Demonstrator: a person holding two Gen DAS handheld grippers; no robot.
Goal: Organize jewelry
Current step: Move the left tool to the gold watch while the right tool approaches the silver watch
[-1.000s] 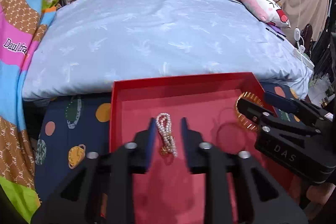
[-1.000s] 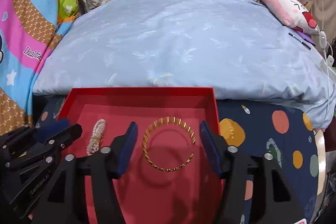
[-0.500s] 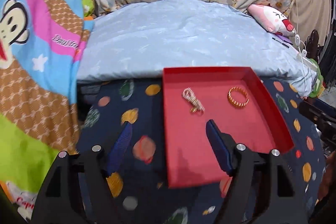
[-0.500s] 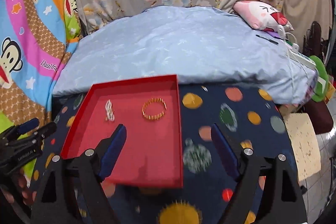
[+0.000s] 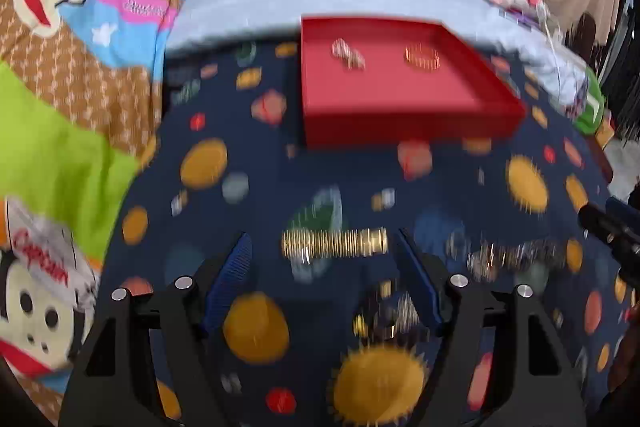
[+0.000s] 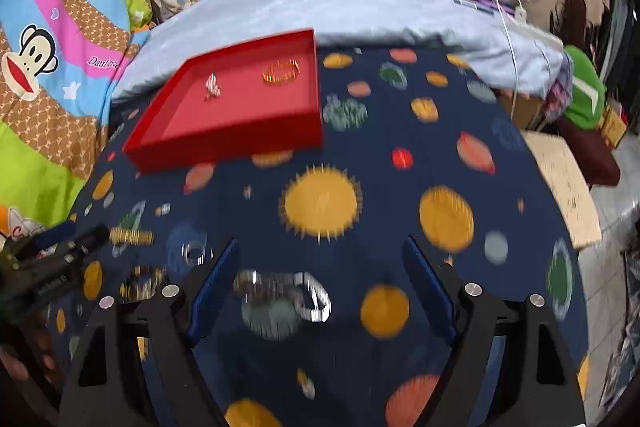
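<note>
From the left wrist, the left gripper (image 5: 322, 275) gapes wide over the dark planet-print cloth (image 5: 248, 163), a blurred gold bangle (image 5: 334, 243) lying between its fingers. From the right wrist, the right gripper (image 6: 320, 287) is equally wide above a silver bracelet (image 6: 286, 293), while the red tray (image 6: 240, 143) farther back holds a pearl strand (image 6: 212, 86) and a gold bracelet (image 6: 281, 71).

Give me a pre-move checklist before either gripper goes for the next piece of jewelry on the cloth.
1. Left gripper open, empty: ok.
2. Right gripper open, empty: ok.
3. Gold bangle between left fingers' line: ok.
4. Silver bracelet ahead of right gripper, nearer its left finger: ok.
5. Red tray has bare floor beside pearl bracelet and gold bracelet: ok.
6. Images sharp enough for contact: not ok, blurred.
</note>
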